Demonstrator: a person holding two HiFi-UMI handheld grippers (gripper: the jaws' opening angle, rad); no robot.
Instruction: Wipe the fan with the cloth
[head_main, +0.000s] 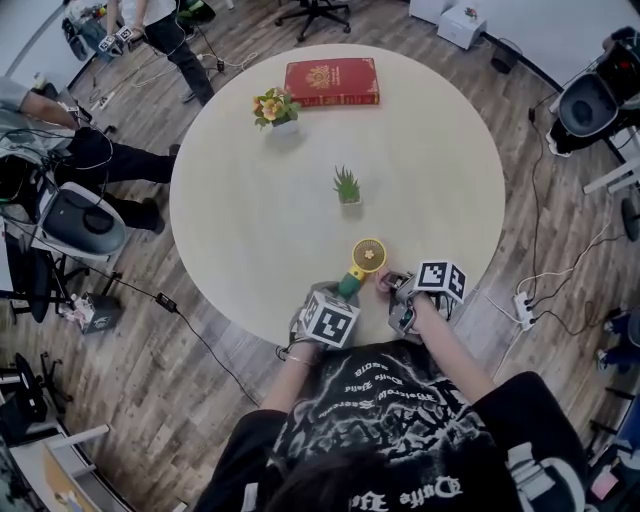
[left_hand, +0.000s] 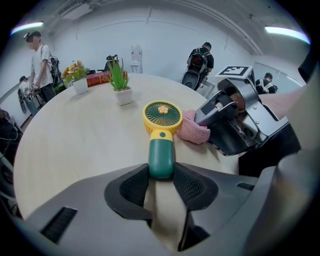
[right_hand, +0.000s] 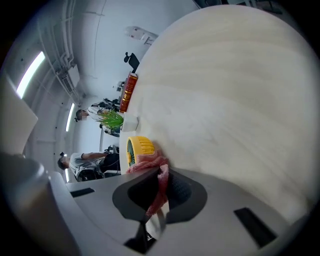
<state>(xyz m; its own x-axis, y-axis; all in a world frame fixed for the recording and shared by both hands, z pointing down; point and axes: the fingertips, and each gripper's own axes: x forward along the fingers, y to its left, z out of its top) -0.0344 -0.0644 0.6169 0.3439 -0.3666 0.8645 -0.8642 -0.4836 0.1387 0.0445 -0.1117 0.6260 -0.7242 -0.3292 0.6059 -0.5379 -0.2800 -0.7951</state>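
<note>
Left gripper view, bottom centre: the left gripper (left_hand: 161, 176) is half closed, pads pressed on both sides of the green handle of the fan (left_hand: 161, 131), its yellow head up-frame of the fingertips. Right gripper view, lower centre: the right gripper (right_hand: 160, 186) has its jaws nearly together, pinching the pink cloth (right_hand: 154, 167), which bunches against the fan head's rim. In the head view the fan sits near the bottom edge of the table (head_main: 250, 230).
</note>
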